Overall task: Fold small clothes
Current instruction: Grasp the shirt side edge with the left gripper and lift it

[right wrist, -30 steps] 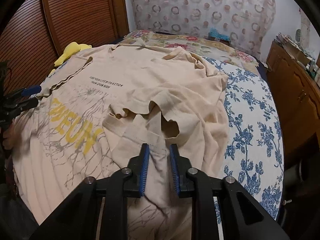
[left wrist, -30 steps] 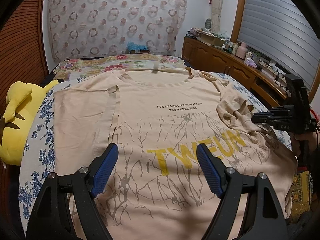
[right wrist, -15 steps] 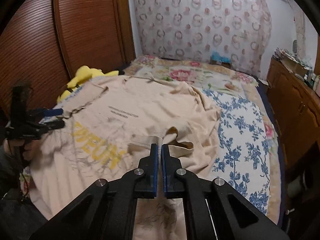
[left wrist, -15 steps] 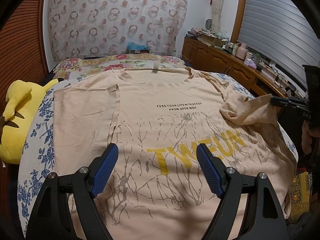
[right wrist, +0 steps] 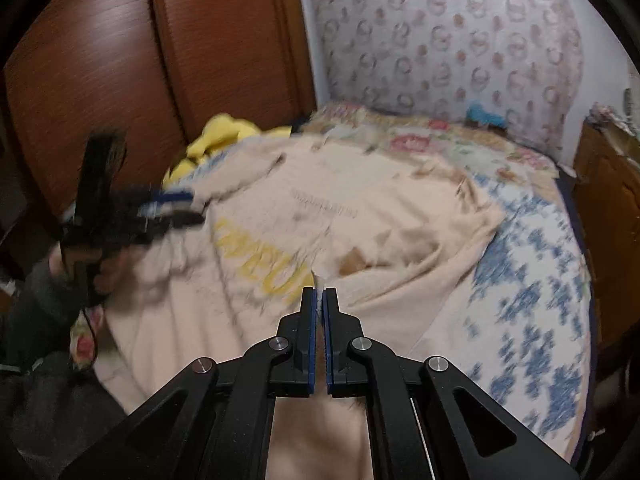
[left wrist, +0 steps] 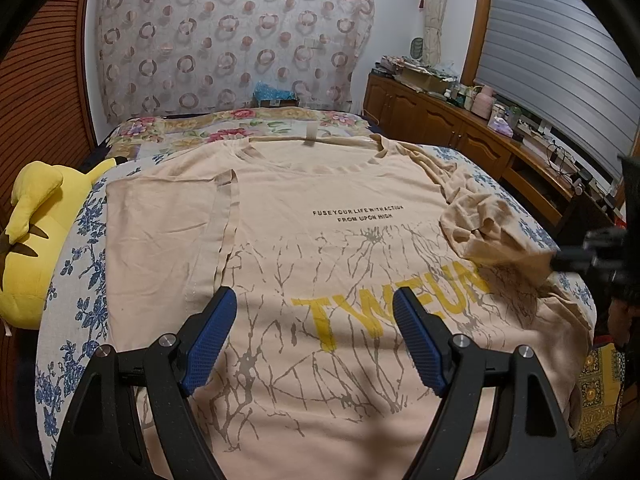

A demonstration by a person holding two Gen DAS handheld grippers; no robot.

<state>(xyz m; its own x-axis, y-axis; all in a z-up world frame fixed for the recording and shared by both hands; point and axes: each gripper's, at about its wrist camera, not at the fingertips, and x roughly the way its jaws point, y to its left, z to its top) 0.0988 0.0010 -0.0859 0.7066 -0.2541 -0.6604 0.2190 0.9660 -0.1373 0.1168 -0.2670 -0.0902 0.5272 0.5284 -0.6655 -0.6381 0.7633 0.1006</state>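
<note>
A beige T-shirt (left wrist: 320,208) with yellow lettering lies face up on the bed. Its left sleeve (left wrist: 222,220) is folded in over the body. My left gripper (left wrist: 314,296) hovers open over the shirt's lower front, nothing between its blue pads. My right gripper (right wrist: 319,294) is shut on the edge of the right sleeve (right wrist: 384,252), which stretches forward from its pads. In the left wrist view that sleeve (left wrist: 492,232) is lifted and bunched, drawn toward the right gripper (left wrist: 576,256) at the frame's right edge. The left gripper (right wrist: 176,208) appears blurred in the right wrist view.
A yellow plush toy (left wrist: 36,240) lies at the bed's left side. The blue-flowered bedspread (left wrist: 76,280) shows around the shirt. A wooden sideboard (left wrist: 460,128) crowded with small items runs along the right wall. Dark wooden wardrobe doors (right wrist: 120,60) stand on the left.
The right gripper closed on the right sleeve and drew it out to the right, off the shirt's body. The left gripper stayed still and open.
</note>
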